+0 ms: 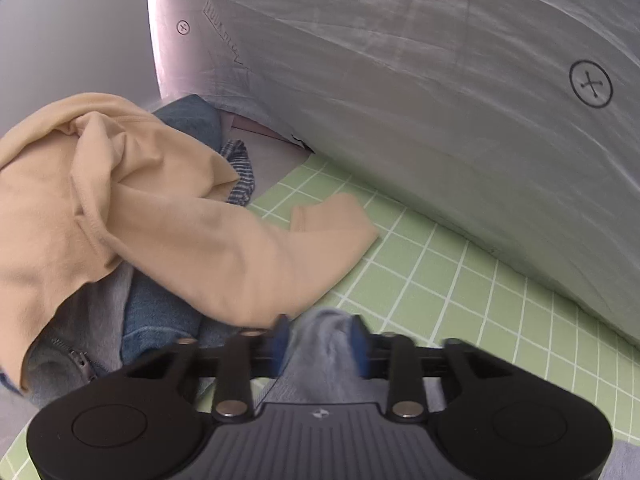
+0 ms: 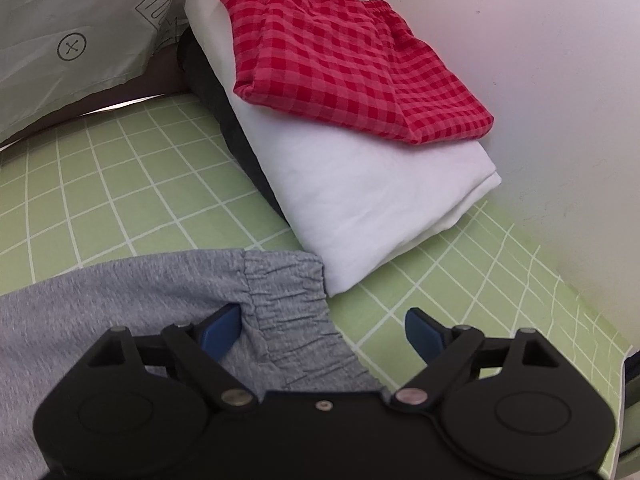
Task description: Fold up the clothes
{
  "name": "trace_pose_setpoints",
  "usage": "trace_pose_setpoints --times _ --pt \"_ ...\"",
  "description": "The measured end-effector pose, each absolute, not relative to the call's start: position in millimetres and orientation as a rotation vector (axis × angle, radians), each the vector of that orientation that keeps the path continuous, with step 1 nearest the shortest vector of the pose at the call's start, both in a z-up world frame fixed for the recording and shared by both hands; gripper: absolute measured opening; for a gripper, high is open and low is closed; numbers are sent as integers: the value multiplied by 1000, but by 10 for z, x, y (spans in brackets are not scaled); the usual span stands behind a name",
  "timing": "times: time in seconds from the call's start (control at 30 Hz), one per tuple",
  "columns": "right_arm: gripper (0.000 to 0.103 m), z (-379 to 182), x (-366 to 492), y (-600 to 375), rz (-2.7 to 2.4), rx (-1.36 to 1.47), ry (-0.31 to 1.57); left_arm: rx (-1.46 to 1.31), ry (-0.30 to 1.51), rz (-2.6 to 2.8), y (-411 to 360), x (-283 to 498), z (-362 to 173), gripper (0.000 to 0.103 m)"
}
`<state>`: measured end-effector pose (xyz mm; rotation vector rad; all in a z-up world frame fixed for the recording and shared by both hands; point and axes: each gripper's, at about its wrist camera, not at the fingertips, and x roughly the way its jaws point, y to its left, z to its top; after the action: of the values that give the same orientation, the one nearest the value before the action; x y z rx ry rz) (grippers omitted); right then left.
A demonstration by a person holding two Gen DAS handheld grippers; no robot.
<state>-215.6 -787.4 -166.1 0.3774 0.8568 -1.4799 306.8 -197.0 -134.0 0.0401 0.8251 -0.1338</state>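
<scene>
A grey garment (image 2: 120, 300) lies on the green grid mat (image 2: 120, 184), its gathered elastic waistband (image 2: 288, 292) toward the folded stack. My right gripper (image 2: 322, 332) stands open over that waistband; the left blue pad (image 2: 222, 328) is at the fabric, the right one is over bare mat. In the left wrist view my left gripper (image 1: 320, 344) is shut on a bunched fold of the grey garment (image 1: 324, 332), with the cloth pinched between both blue pads.
A tan top (image 1: 140, 208) lies over blue denim (image 1: 160, 320) and a zipped grey piece at the left. A folded stack stands at the right: red checked shorts (image 2: 344, 48) on white cloth (image 2: 360, 200). A grey plastic bag (image 1: 440, 100) borders the mat's far side.
</scene>
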Motion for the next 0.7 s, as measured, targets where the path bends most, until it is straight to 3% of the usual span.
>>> trace_pose_setpoints --times 0.03,0.07,0.23,0.53,0.7 --pt "89 -1660 -2167 -7878 -1480 389 853 46 811 -129 -1961 2988 -1319 64" --pt "89 -1654 -2179 -7884 -1478 406 851 48 798 -121 -1936 2901 -1299 71" --pt "84 -1552 -2154 -7727 -1477 407 848 36 840 -5 -1630 2471 -1315 77" --pt "85 -1494 -2014 -7020 -1367 429 798 10 973 36 -1401 1914 -1526 77" --pt "89 -1464 -2098 -6669 -1284 470 790 58 948 -49 -1467 1567 -1386 85"
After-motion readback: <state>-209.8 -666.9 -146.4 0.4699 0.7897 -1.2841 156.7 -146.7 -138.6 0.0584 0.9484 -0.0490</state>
